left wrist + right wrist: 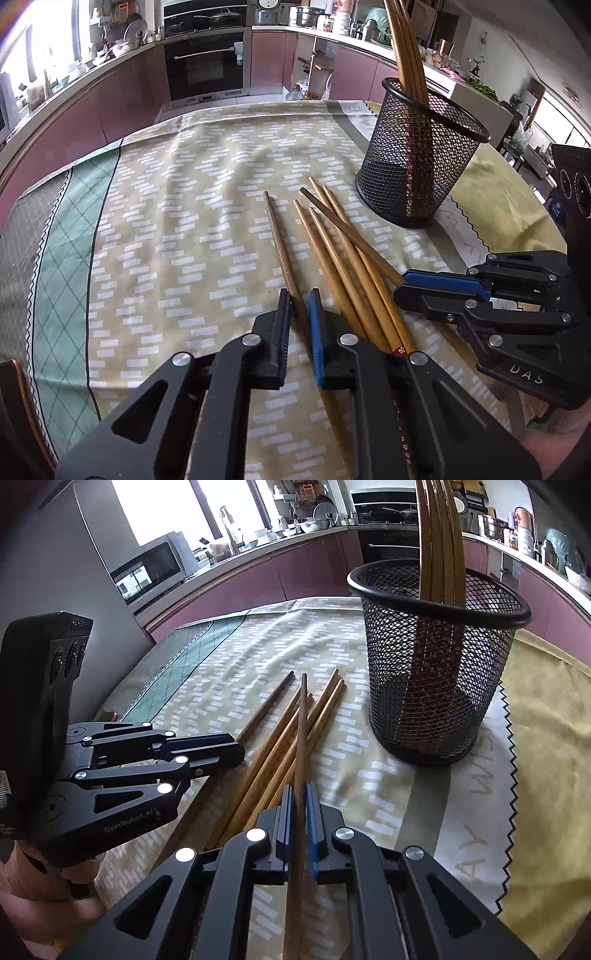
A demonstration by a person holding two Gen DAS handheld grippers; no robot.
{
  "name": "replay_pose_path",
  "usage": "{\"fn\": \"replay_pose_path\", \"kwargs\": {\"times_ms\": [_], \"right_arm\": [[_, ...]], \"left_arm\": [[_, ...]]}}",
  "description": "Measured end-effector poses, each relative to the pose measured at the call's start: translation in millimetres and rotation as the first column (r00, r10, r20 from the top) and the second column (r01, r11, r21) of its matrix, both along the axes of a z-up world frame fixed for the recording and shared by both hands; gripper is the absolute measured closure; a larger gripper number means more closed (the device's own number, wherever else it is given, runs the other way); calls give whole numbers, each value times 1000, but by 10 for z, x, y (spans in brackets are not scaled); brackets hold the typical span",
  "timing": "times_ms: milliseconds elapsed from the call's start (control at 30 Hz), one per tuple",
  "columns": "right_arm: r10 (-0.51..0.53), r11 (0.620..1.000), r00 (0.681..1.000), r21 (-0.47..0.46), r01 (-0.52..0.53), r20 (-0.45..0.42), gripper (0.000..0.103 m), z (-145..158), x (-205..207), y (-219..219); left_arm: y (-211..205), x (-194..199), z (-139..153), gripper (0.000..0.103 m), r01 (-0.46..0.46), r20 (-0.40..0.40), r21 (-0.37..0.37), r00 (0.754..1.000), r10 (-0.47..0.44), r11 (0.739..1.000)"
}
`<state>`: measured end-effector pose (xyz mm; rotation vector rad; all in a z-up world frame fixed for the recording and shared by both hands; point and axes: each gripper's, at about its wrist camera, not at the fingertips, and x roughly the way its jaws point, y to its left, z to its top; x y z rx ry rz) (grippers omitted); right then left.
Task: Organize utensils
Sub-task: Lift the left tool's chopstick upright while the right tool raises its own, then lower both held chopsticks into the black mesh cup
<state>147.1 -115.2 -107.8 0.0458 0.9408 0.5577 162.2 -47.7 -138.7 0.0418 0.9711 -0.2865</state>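
Several wooden chopsticks [343, 254] lie in a loose bundle on the patterned tablecloth [184, 221], in front of a black mesh holder [421, 155] with several chopsticks standing in it. My left gripper [298, 306] straddles a dark chopstick [280, 243] lying apart on the left, its jaws narrowly apart and not clamping it. My right gripper [300, 801] is shut on a dark chopstick [302, 734] that points toward the mesh holder [439, 664]. The right gripper also shows in the left wrist view [417, 291], and the left gripper in the right wrist view [221, 749].
The table's edge curves along the far and left sides. Beyond it are kitchen cabinets, an oven [205, 66] and a microwave [151, 568]. A yellow cloth [546, 738] covers the table right of the holder.
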Motion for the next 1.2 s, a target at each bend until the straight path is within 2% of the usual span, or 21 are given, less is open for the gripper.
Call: {"fn": "replay_pose_path", "kwargs": {"times_ms": [100, 267, 600, 800, 1200], "right_arm": [[3, 1000, 1000, 19, -3, 12, 97, 54, -40, -98], [7, 999, 998, 48, -10, 63, 97, 237, -141, -214], [-39, 994, 987, 110, 22, 156, 97, 578, -261, -545], [-69, 988, 977, 149, 39, 202, 97, 740, -248, -707], [-99, 980, 957, 191, 47, 274, 97, 1011, -174, -831]], "left_arm": [[26, -9, 33, 95, -6, -4, -26, 1000, 6, 1000], [42, -94, 196, 96, 13, 33, -47, 999, -11, 999], [106, -266, 702, 96, 68, 121, -149, 991, -50, 986], [68, -361, 1025, 96, 108, 195, -158, 978, -76, 981], [105, -422, 1464, 96, 143, 274, -217, 958, -81, 966]]}}
